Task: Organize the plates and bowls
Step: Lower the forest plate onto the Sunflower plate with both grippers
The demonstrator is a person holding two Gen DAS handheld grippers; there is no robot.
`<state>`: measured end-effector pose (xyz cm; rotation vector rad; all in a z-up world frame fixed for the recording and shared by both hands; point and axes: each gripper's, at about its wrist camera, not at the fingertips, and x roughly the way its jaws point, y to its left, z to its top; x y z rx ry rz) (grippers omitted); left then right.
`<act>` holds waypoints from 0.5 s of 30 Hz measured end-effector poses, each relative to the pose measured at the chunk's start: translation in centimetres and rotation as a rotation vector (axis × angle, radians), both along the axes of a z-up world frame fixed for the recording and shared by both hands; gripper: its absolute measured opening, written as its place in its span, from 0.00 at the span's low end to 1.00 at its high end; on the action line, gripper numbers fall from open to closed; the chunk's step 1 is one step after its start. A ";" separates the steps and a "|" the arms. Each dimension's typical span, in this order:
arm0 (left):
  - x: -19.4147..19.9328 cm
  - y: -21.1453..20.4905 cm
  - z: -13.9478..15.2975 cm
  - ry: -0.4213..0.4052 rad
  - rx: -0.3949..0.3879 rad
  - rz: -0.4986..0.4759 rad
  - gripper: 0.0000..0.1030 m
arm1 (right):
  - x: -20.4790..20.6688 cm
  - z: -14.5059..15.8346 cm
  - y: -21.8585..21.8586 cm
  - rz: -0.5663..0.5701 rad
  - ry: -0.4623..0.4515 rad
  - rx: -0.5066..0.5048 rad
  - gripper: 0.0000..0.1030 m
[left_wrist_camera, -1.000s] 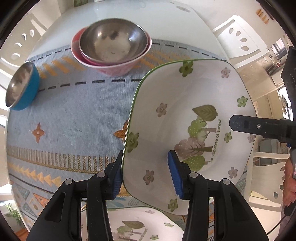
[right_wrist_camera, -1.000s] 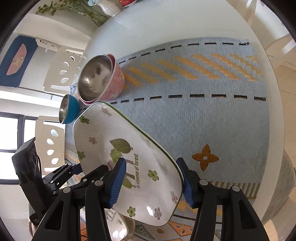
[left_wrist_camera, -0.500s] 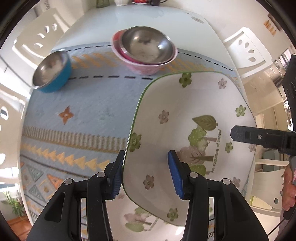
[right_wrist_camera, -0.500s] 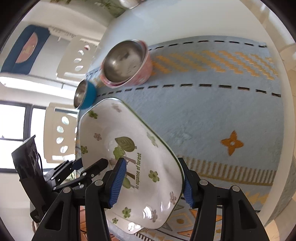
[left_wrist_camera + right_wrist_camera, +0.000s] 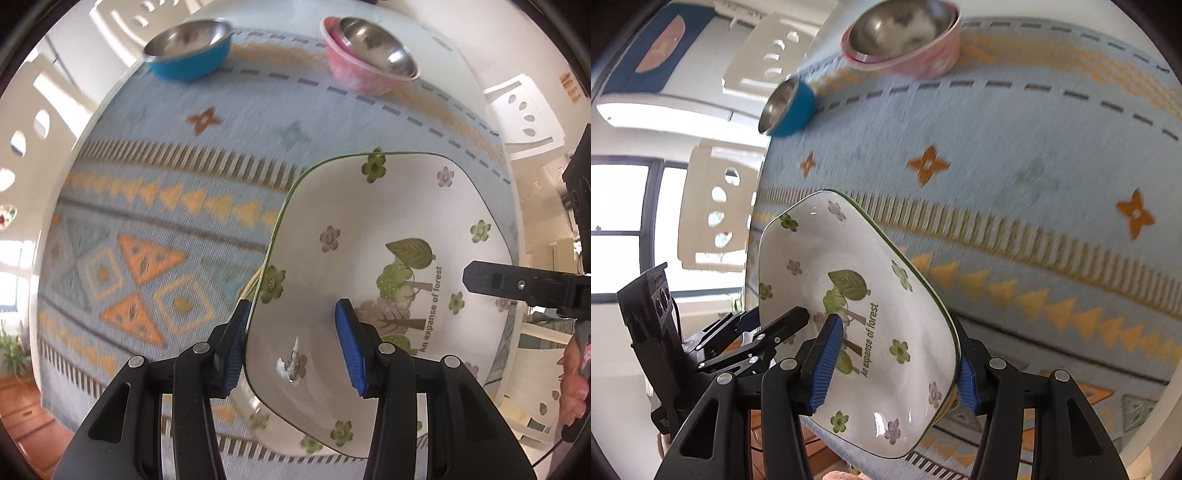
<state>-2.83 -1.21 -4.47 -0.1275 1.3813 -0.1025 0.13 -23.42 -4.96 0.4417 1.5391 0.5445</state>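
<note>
A white square plate [image 5: 388, 258] with a green rim, flowers and a tree print is held in the air by both grippers. My left gripper [image 5: 295, 343] is shut on its left rim. My right gripper [image 5: 894, 369] is shut on the opposite rim of the plate [image 5: 857, 317]. A second plate of the same print shows partly beneath it [image 5: 258, 421]. A steel bowl sits inside a pink bowl [image 5: 365, 74] at the far side of the cloth, also in the right wrist view [image 5: 905, 40]. A blue bowl [image 5: 188, 51] with a steel inside stands to its left [image 5: 790, 107].
A light blue patterned tablecloth [image 5: 166, 184] covers the round white table. White chairs [image 5: 517, 114] stand around it. The tablecloth's near edge [image 5: 960, 454] is close below the plate. A window [image 5: 620, 229] is at the left.
Both grippers have lifted the plate and drawn it back toward the table's near edge. The bowls now look farther away. The second plate below is mostly out of sight.
</note>
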 end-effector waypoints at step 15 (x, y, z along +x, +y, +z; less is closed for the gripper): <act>-3.1 1.0 -1.7 0.021 -0.007 0.029 0.41 | -1.0 -2.4 2.5 0.036 0.022 -0.067 0.53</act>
